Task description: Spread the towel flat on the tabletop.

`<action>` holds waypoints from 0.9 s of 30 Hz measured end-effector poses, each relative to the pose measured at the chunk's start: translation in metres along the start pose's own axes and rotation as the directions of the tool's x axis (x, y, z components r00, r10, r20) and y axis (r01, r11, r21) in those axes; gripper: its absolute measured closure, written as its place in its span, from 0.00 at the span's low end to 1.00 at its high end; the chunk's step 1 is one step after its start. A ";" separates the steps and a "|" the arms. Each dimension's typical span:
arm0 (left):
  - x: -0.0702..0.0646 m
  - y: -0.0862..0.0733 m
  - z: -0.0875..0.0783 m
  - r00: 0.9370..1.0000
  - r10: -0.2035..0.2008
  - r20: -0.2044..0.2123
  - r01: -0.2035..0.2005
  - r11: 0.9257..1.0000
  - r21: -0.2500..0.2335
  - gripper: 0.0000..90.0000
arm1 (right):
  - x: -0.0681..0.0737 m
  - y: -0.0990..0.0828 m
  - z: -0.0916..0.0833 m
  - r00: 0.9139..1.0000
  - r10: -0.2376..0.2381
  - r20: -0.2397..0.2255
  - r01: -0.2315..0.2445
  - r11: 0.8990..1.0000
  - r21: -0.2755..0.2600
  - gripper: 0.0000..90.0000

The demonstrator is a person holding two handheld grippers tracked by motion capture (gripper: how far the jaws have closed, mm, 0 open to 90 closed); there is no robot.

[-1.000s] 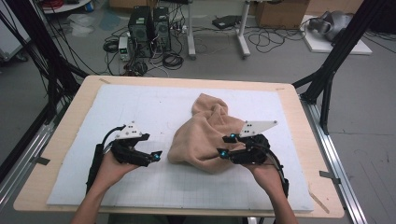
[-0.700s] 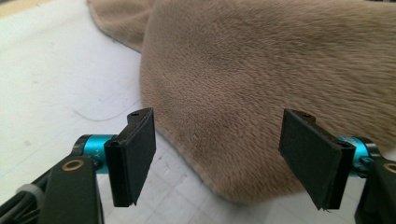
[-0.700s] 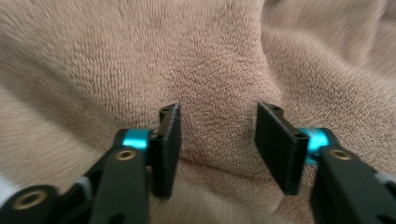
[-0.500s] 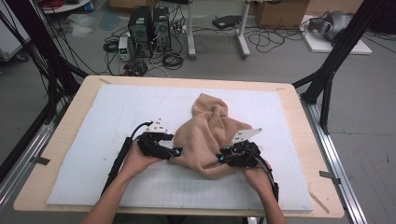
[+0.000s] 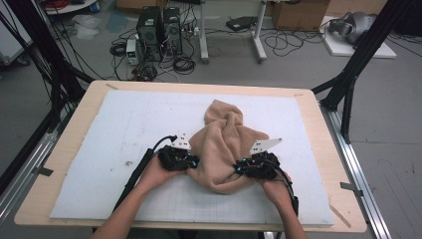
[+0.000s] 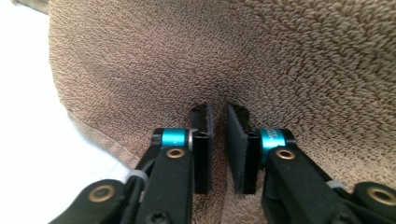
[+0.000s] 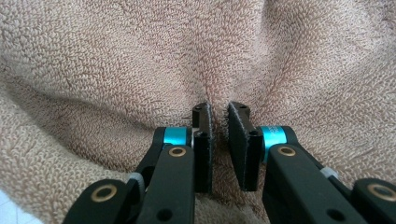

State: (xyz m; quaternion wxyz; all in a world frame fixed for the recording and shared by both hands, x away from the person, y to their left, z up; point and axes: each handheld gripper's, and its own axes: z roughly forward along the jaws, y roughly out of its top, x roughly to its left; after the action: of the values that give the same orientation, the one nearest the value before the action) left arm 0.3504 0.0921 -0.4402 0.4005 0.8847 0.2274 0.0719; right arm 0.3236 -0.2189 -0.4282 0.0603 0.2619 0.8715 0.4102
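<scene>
Towel (image 5: 224,144): heaped at bench centre, long axis 12 to 6.
Left gripper (image 5: 191,162): at its 8 o'clock edge, jaws nearly closed, pinching pile.
Right gripper (image 5: 240,169): at its 4 o'clock, likewise.

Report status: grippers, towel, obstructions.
Left gripper and right gripper: jaws nearly closed, pressed into towel. Towel crumpled on white mat. Nothing in the way.

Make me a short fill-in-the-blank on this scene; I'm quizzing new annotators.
1. The crumpled towel is ____ in colour.
2. The towel lies on a ____ mat.
3. The left gripper and right gripper number ____.
4. Both press against the ____.

Missing words: tan; white; two; towel.
</scene>
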 end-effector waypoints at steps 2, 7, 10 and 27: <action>0.000 0.000 -0.001 1.000 0.004 0.001 -0.004 1.000 0.000 0.96 | 0.000 0.000 0.000 1.000 0.002 -0.003 -0.002 1.000 -0.001 0.89; -0.001 0.000 -0.005 1.000 0.013 -0.012 -0.013 1.000 0.010 0.97 | 0.001 0.000 -0.004 1.000 0.001 -0.001 -0.001 1.000 -0.009 0.90; -0.001 -0.001 -0.011 1.000 0.018 -0.020 -0.018 1.000 0.006 0.98 | 0.001 0.000 -0.008 1.000 0.004 -0.002 -0.004 1.000 -0.019 0.90; -0.005 -0.014 -0.059 0.999 0.022 -0.029 -0.024 0.998 -0.059 0.99 | 0.015 -0.001 -0.027 0.999 -0.043 -0.003 0.043 0.998 -0.051 0.91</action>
State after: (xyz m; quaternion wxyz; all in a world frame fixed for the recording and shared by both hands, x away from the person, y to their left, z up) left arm 0.3228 0.1376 -0.4113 0.4224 0.8739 0.2205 0.0957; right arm 0.3014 -0.2301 -0.4094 0.0741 0.2407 0.8663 0.4315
